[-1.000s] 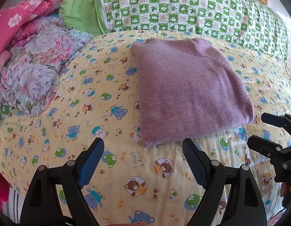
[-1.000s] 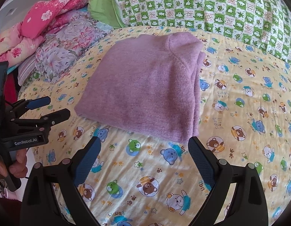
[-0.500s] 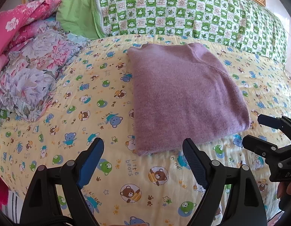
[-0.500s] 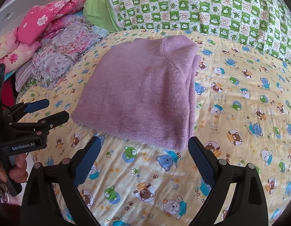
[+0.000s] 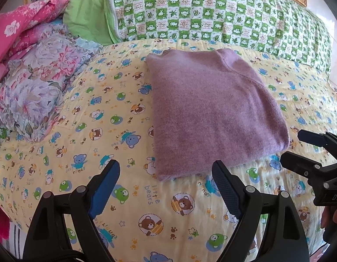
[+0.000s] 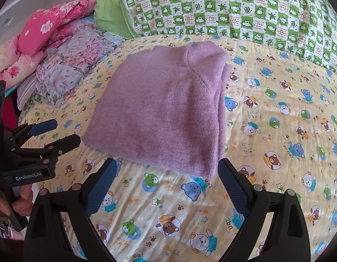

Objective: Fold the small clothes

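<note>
The left gripper (image 5: 166,173) is held low and level with its jaws spread wide and nothing between them. The right gripper (image 6: 166,172) sits beside it at the same height, jaws equally wide and empty. Each shows at the edge of the other's view, with fingers of the hand (image 6: 19,198) wrapped around the left handle

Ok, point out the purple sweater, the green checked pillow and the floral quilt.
purple sweater (image 5: 212,109), left wrist view, middle of the folded top layer
green checked pillow (image 5: 212,13), left wrist view, middle of its front face
floral quilt (image 6: 81,61), right wrist view, its lilac folded top
</note>
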`<state>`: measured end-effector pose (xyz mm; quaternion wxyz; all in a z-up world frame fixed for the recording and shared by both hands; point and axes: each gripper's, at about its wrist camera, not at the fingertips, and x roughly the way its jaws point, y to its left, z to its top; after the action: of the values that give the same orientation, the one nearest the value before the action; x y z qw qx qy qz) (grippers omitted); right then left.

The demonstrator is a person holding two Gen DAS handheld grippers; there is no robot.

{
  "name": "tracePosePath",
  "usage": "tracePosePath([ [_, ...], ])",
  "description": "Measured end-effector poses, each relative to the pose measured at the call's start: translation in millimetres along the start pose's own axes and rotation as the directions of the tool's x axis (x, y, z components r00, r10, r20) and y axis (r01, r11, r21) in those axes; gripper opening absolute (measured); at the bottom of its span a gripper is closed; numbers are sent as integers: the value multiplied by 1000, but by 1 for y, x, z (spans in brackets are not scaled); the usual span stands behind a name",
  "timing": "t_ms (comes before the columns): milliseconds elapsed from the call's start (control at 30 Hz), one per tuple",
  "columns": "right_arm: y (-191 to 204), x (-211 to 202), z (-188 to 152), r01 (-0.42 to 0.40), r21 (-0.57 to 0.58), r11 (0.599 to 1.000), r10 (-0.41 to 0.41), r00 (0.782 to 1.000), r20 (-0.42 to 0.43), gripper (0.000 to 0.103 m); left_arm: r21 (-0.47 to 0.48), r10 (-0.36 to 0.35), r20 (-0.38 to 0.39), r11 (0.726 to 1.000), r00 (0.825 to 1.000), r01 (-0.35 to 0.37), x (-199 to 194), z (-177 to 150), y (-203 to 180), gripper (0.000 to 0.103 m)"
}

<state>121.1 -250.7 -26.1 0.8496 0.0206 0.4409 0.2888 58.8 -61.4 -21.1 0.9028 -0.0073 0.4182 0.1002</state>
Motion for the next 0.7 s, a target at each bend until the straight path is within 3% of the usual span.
tracePosePath([
  [700,3,-3,12,-14,10,1000,13,1000,19,94,11,-13,-3,1000,1000,13,0,4,-1,87],
])
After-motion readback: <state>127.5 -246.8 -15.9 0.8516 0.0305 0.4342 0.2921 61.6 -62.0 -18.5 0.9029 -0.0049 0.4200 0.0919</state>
